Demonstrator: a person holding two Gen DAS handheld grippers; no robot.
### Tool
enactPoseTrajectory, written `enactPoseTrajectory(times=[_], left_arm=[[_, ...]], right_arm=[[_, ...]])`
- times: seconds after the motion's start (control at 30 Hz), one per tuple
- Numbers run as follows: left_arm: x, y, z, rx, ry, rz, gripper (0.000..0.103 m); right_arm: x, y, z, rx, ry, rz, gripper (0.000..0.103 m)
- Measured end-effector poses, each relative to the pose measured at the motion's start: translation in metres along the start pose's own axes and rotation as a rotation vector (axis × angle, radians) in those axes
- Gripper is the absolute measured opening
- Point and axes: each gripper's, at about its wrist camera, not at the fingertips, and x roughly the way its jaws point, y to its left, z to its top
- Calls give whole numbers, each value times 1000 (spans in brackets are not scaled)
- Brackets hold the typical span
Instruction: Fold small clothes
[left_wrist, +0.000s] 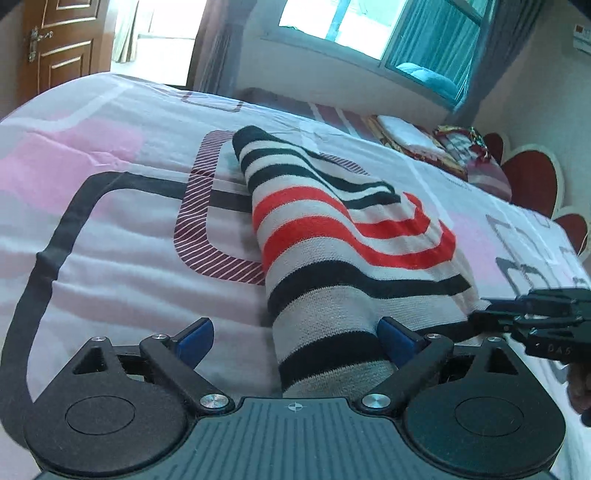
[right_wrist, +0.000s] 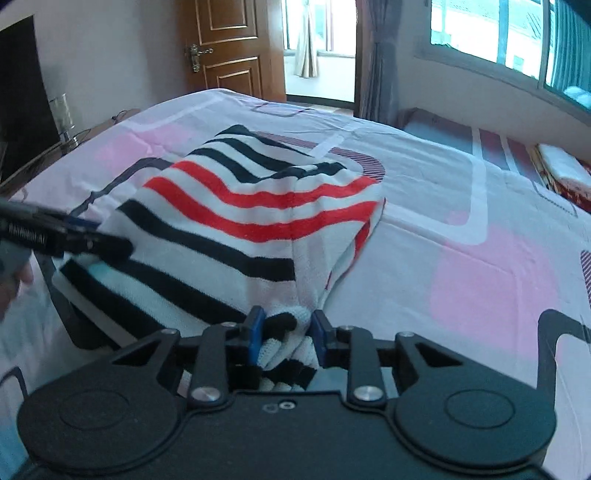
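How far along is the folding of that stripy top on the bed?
Partly done: the striped top lies on the bed sheet already doubled into a narrower band, one side turned over. In hand: the right gripper pinches a bunched near corner of it, while the left gripper stands wide open around the near end, gripping nothing. Left: it is still rumpled, so a further fold and smoothing look needed.

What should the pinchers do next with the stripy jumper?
Probably carry the near edge of the black, white and red striped knitted garment across to fold it: the right tool pinches bunched fabric, while the left tool is wide open, gripping nothing.
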Motion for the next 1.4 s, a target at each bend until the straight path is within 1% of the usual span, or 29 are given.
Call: enactPoseTrajectory(times=[0.07,0.13,0.17,0.2,0.23,0.27,0.33,0.37,0.4,0.43,0.5,0.53,0.57,0.6,0.63,0.73,0.77,0.8,0.87,0.9,0.97,1.0,1.07,1.2,1.23,1.33,1.4], left_arm=[[-13,-1,0,15,-17,-4,95],[-24,1,-4,29,-21,3,95],[-27,4,-6,19,-18,3,95],[-29,8,-9,-1,-11,0,95],[-30,11,-11,-21,-5,-7,95],[-29,14,-15,-30,7,6,95],[-23,15,-22,-21,35,32,95],[-19,13,-24,-17,44,40,95],[-16,10,-26,-5,45,48,95],[-13,7,-28,11,43,62,96],[-10,3,-30,21,29,94,103],[-11,2,-30,21,21,105,103],[-13,1,-31,17,13,114,103],[-17,-3,-32,18,3,131,103],[-23,-8,-33,25,-10,155,103],[-39,-25,-37,75,-26,186,103],[-45,-31,-40,81,-28,208,103],[-51,-38,-43,75,-24,229,103],[-65,-47,-49,48,-15,220,103],[-74,-52,-52,42,-27,214,103],[-93,-65,-61,65,-55,207,103],[-104,-73,-68,83,-67,212,103],[-127,-86,-80,94,-89,227,103],[-180,-115,-112,125,-150,225,103],[-195,-123,-120,127,-156,219,103],[-239,-143,-144,128,-195,215,103],[-262,-154,-157,135,-207,226,103]], right_arm=[[-7,-6,-2,36,4,12,27],[-22,-7,-2,56,-27,13,27],[-28,-7,-2,67,-38,10,29],[-32,-6,-2,79,-34,11,34],[-30,-5,-2,83,-18,15,37],[-26,-4,-4,90,4,26,38],[-16,-3,-7,108,40,67,32],[-11,-3,-11,106,50,64,24],[-4,-3,-14,99,69,37,21],[-2,-4,-18,104,60,28,21],[-2,-4,-21,127,42,21,21],[-1,-1,-22,110,40,7,22],[-1,3,-21,86,38,-10,26],[-3,6,-22,70,37,-36,37],[-4,5,-22,75,39,-57,43],[-20,-1,-22,162,18,-63,52],[-30,-1,-24,181,0,-89,64],[-40,0,-26,191,-18,-114,73],[-58,3,-33,216,-35,-123,78],[-67,5,-37,231,-34,-120,81],[-88,12,-46,243,-39,-125,86],[-100,17,-51,247,-44,-126,92],[-123,28,-60,261,-43,-128,96],[-177,58,-81,238,-108,-156,97],[-191,67,-87,226,-126,-156,97],[-229,92,-103,200,-153,-196,97],[-252,107,-112,186,-187,-213,97]])
